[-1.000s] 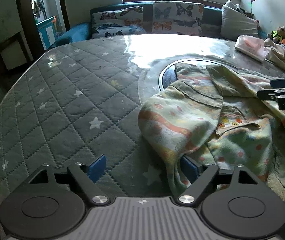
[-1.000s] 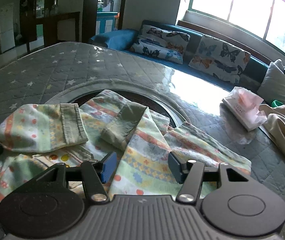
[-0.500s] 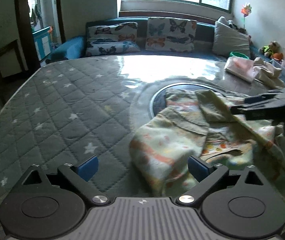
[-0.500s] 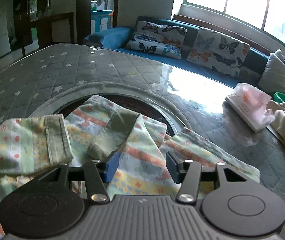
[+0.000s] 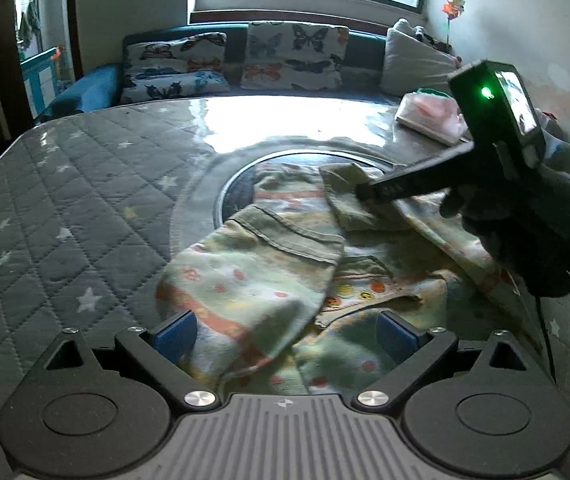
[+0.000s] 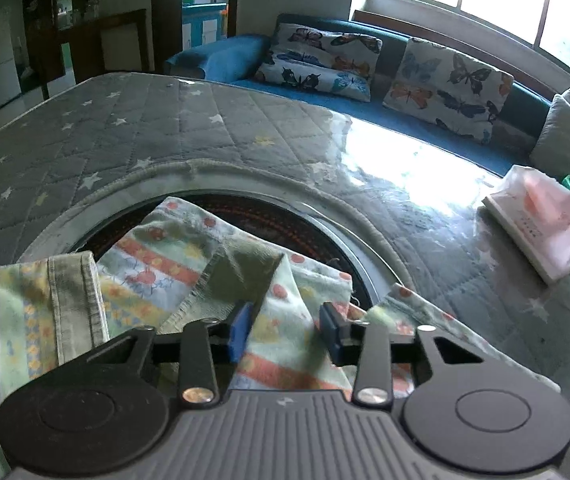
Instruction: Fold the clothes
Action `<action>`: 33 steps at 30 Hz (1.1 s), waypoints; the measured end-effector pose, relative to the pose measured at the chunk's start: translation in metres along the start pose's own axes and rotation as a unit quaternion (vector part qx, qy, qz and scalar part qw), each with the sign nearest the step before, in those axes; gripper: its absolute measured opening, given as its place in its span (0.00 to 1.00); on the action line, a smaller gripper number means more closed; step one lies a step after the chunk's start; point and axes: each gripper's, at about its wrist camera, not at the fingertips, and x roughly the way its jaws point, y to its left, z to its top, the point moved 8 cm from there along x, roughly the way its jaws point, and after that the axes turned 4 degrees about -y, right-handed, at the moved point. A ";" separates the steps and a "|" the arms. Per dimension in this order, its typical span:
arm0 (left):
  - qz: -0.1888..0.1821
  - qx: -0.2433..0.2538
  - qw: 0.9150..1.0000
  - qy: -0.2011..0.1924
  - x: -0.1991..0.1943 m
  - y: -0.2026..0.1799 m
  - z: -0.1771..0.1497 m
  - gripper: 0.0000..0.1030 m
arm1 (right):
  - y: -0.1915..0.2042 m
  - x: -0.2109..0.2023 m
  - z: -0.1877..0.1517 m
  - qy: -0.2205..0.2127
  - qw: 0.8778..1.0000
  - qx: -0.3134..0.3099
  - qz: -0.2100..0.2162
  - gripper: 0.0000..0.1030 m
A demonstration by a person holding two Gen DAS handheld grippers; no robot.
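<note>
Garment (image 5: 253, 280) — soft printed cotton, light and limp, rumpled across quilted table (image 5: 85, 208), partly over its round inset. Likely to sag and slide; best taken at olive cuff (image 6: 245, 268). Right gripper (image 6: 285, 332) closing around cloth there; left gripper (image 5: 285, 332) wide open over sleeve.

A pale green child's garment (image 5: 269, 280) printed with orange stripes and small red and yellow motifs lies crumpled and partly folded, spreading between and ahead of the left jaws. Its two olive ribbed cuffs (image 6: 73, 304) face up; one folded sleeve (image 6: 245, 268) lies just ahead of the closing right jaws, its fabric between them.
</note>
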 end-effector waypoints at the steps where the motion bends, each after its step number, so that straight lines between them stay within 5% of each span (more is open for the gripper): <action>1: -0.001 0.001 1.000 0.001 0.001 -0.001 0.000 0.95 | 0.000 0.000 0.000 0.000 1.000 0.001 0.001 0.26; 5: -0.004 0.003 1.000 0.005 0.004 -0.004 -0.001 0.95 | -0.002 -0.001 -0.001 -0.002 1.000 -0.002 0.000 0.09; 8: -0.005 0.003 1.000 0.007 0.005 -0.005 -0.002 0.95 | -0.009 -0.008 -0.002 -0.012 1.000 0.010 -0.006 0.06; 21: -0.021 0.018 1.000 0.000 0.006 -0.028 0.003 0.95 | -0.038 -0.065 0.003 -0.066 0.997 0.004 -0.048 0.06; 33: -0.044 0.044 0.998 -0.007 0.010 -0.068 0.009 0.95 | -0.100 -0.149 -0.029 -0.088 0.988 0.022 -0.125 0.06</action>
